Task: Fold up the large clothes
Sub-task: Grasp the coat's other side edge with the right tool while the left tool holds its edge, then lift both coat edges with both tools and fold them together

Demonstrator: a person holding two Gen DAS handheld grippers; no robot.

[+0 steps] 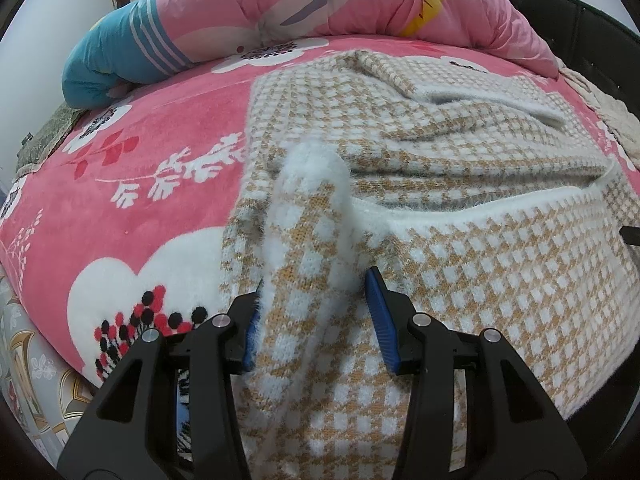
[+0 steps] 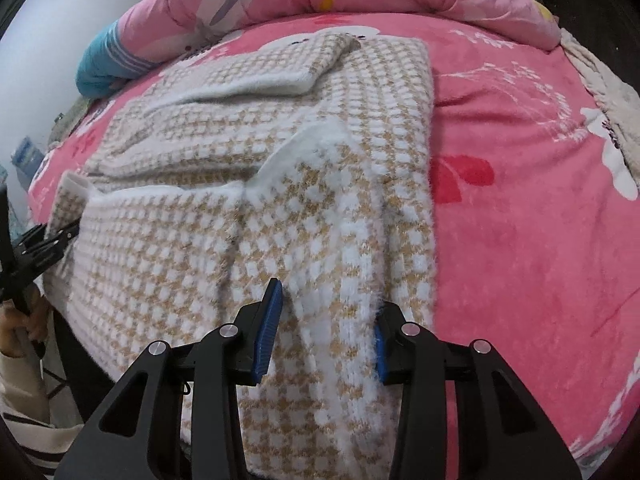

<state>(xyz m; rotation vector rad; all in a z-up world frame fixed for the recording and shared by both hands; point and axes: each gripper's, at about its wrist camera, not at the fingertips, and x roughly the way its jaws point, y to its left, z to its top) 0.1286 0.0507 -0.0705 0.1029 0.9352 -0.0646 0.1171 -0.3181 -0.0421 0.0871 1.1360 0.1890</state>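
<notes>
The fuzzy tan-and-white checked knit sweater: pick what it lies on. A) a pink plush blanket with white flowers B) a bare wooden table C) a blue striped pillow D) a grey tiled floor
A: the fuzzy tan-and-white checked knit sweater is spread on the pink plush blanket with white flowers, which shows around it in both wrist views; the blue striped pillow lies apart, further back.

One sweater [image 1: 440, 184], two tools [image 1: 316, 320], one quilt [image 1: 340, 0]

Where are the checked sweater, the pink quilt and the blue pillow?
checked sweater [image 2: 280, 128], right wrist view, flat middle of its body.
pink quilt [image 1: 360, 4], left wrist view, bunched top.
blue pillow [image 1: 116, 56], left wrist view, plain blue side.
</notes>
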